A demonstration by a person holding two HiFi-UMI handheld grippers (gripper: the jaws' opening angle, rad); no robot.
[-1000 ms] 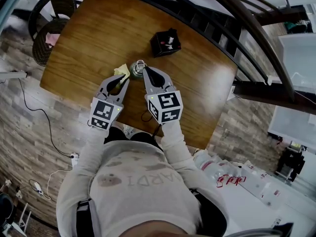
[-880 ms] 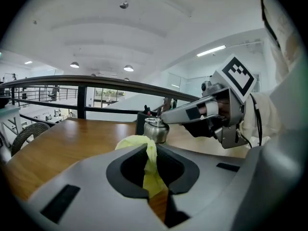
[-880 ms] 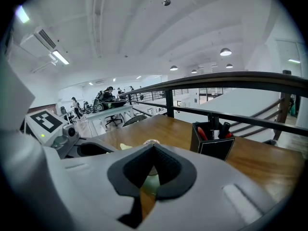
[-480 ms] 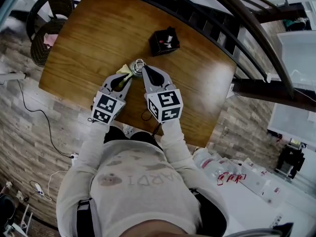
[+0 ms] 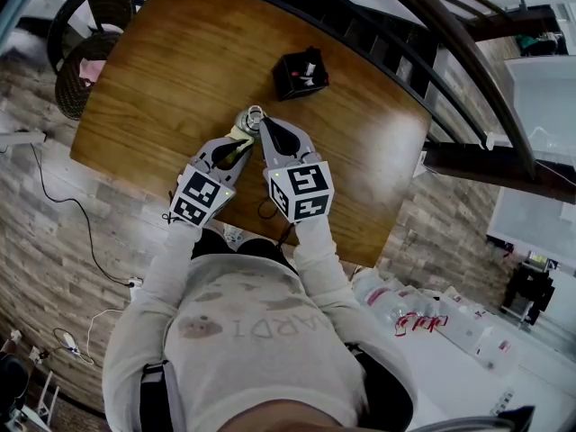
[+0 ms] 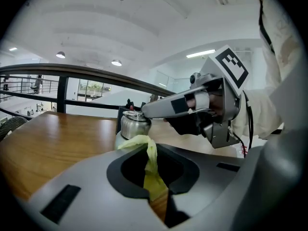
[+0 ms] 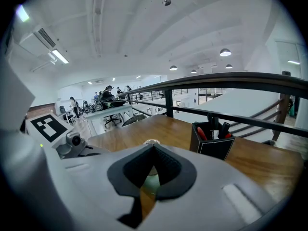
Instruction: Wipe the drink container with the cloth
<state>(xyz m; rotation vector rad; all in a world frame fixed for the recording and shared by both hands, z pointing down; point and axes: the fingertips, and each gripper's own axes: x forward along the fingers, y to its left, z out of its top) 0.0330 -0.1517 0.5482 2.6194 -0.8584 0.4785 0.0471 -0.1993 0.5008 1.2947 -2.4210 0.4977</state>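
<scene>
At the far left, two round dark chairs (image 5: 85, 39) are standing on the stone-patterned floor beside the wooden table (image 5: 162, 70). The person is leaning over the table's near edge, with both pale sleeves stretching forward. The left claw (image 5: 237, 139) is pointing up and to the right, and it is clenching a yellow cloth (image 5: 236, 134). In the left gripper view its jaws are pinching the cloth's lower part, with the fold rising out of the hollow between them and drooping over at the tip. The cloth is touching the left side of the drink container (image 5: 249, 121), which is standing upright on the table near its middle, between the two claws. The container is showing a pale body and a shiny metal cap (image 6: 133, 124). The right claw (image 5: 263, 126) is pointing at it from the right, its marker cube sitting just beside the left one, and it is grasping the drink container. In the right gripper view the pale body is filling the gap between its jaws, with the cap peeking just above their tips. The left gripper view is showing one grey jaw lying against the cap. Further right and beyond the container, apart from it, a black holder (image 5: 301, 75) is standing on the table with pens, some red, sticking up out of it. A dark railing (image 7: 231, 78) is running along behind the table's far edge
</scene>
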